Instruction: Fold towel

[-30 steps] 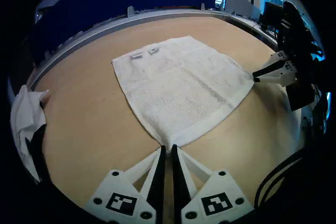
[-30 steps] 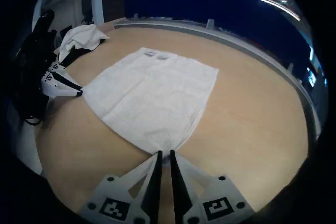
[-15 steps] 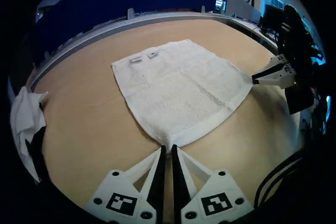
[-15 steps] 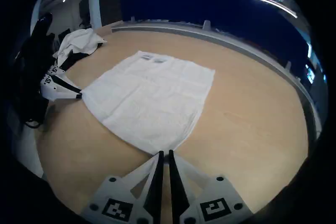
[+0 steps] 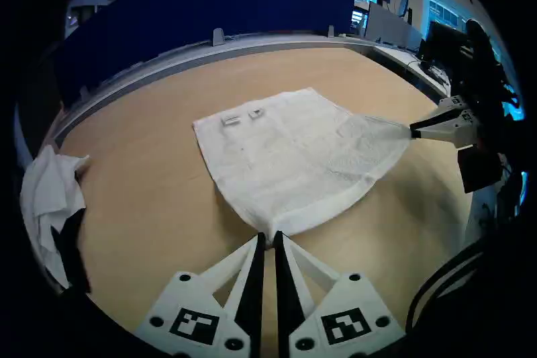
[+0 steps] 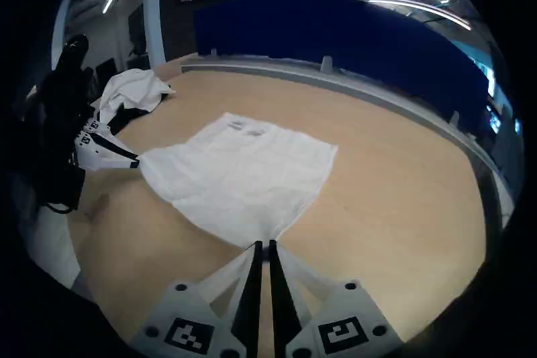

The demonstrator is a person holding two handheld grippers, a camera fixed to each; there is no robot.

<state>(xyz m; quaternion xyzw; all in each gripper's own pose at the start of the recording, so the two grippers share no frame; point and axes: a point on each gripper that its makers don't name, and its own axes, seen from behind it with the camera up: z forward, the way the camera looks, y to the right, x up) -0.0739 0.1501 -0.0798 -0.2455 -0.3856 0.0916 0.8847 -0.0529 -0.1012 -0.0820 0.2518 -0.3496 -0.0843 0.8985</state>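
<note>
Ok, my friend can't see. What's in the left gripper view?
A white towel lies on a wooden table, its near corner pinched by the left tool and another corner held up by the right tool. A crumpled white cloth sits at the table's edge.

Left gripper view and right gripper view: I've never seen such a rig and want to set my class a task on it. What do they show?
No robot here: a person holds a two-finger gripper in each hand, and a fisheye camera rides on each, looking forward along it. The left gripper and the right gripper each pinch a near corner of a white towel spread on a wooden table. Each view also catches the other gripper farther off. A crumpled white cloth lies aside.
</note>
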